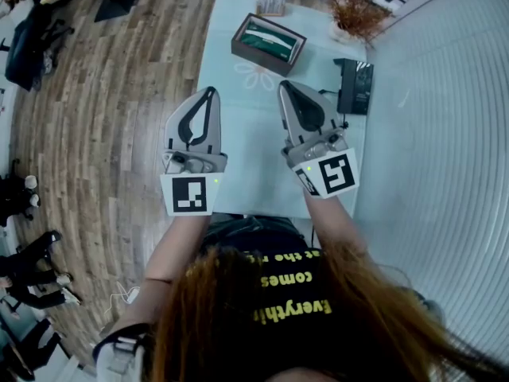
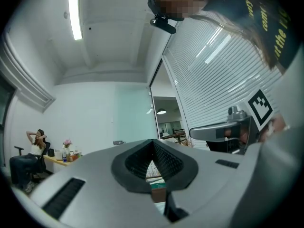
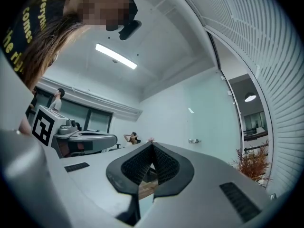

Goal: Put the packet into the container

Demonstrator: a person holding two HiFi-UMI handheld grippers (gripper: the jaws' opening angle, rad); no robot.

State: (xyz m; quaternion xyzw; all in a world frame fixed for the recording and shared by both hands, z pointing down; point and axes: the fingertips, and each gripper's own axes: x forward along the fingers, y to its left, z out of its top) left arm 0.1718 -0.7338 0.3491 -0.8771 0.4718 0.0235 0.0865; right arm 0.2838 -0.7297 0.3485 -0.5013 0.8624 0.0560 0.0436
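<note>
Head view looks steeply down past long hair and a black shirt with yellow lettering onto a pale table (image 1: 258,142) standing on a wooden floor (image 1: 103,118). Both tools are held side by side above the near half of the table, pointing away from the person. Seen in its own view, the left gripper (image 2: 153,142) has its ribbed pads pressed tip to tip with nothing caught between them; the right gripper (image 3: 151,144) is likewise fully closed and empty. A green packet (image 1: 272,38) lies inside the brown container (image 1: 258,59) at the far end of the table, well apart from both sets of jaws. A black device (image 1: 355,86) sits at the table's right edge near the right gripper, and a dried reddish plant (image 1: 358,10) stands beyond it at the far right corner.
</note>
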